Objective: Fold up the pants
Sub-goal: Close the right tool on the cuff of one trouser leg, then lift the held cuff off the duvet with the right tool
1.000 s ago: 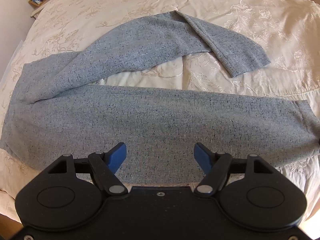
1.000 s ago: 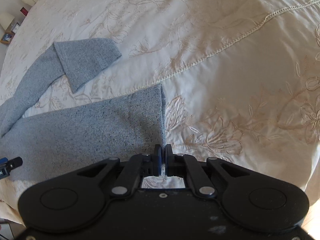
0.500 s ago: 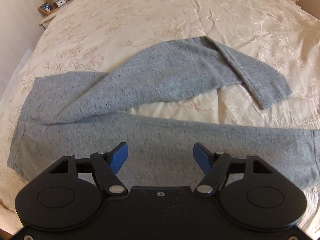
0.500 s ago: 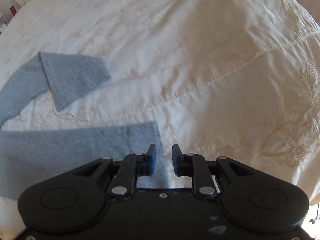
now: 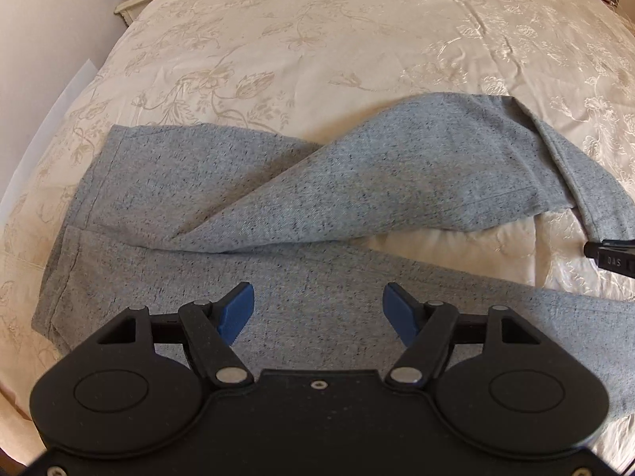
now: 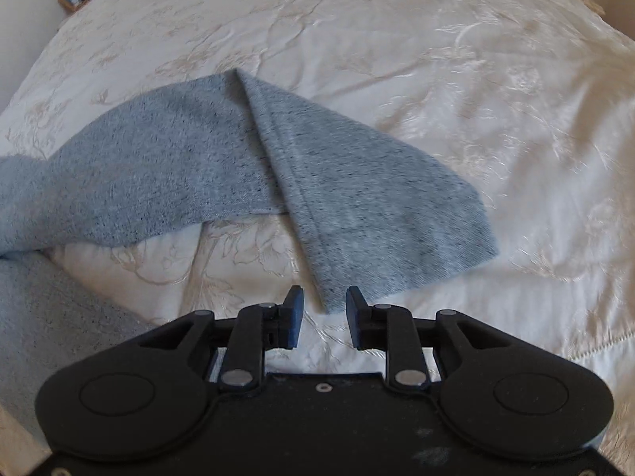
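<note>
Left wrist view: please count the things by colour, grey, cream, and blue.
Grey: 1, the pants
Cream: 1, the bedspread
Blue: 2, the pads on the left gripper fingers
Total: 4

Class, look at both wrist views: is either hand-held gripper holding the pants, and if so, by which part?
Nothing is held. The left hand-held gripper is open above the pants; the right hand-held gripper, jaws just opening, has only the cuff corner loosely between them.
</note>
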Demonstrator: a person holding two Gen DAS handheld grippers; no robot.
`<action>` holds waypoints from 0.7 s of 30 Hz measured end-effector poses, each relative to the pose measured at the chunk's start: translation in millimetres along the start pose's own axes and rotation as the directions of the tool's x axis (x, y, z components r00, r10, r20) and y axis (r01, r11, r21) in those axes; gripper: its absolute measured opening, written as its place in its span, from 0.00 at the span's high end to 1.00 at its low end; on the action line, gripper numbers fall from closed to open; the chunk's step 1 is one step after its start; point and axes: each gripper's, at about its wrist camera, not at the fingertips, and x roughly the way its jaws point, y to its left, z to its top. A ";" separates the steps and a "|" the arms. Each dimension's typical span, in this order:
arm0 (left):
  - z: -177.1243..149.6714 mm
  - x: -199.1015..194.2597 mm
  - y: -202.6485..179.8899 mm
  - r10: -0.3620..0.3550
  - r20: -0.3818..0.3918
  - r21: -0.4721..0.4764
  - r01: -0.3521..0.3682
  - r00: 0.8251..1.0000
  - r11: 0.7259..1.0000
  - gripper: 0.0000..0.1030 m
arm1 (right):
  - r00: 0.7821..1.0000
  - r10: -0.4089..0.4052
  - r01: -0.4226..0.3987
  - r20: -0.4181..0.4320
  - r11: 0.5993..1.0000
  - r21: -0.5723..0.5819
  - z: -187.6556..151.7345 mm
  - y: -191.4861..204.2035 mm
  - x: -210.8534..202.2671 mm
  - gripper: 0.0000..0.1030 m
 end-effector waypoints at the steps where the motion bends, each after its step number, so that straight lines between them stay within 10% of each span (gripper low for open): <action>1: -1.4 1.0 3.3 0.006 -0.007 0.000 -0.006 1.000 1.000 0.29 | 1.000 -0.021 0.021 -0.003 0.999 -0.027 2.5 8.4 8.2 0.75; 7: -1.8 3.8 20.1 0.010 -0.019 -0.040 -0.011 1.000 0.999 0.29 | 0.991 -0.135 0.137 0.025 0.977 -0.162 8.2 27.0 39.3 0.77; 9: 0.8 5.0 22.9 0.014 -0.011 -0.043 -0.014 1.000 0.999 0.29 | 0.994 -0.108 0.111 0.031 0.985 -0.133 12.4 16.8 32.7 0.95; 21: 57.1 17.0 34.3 0.008 0.086 0.015 -0.009 0.996 1.000 0.29 | 0.970 -0.209 0.200 0.124 0.976 0.085 23.2 -99.7 -63.1 0.96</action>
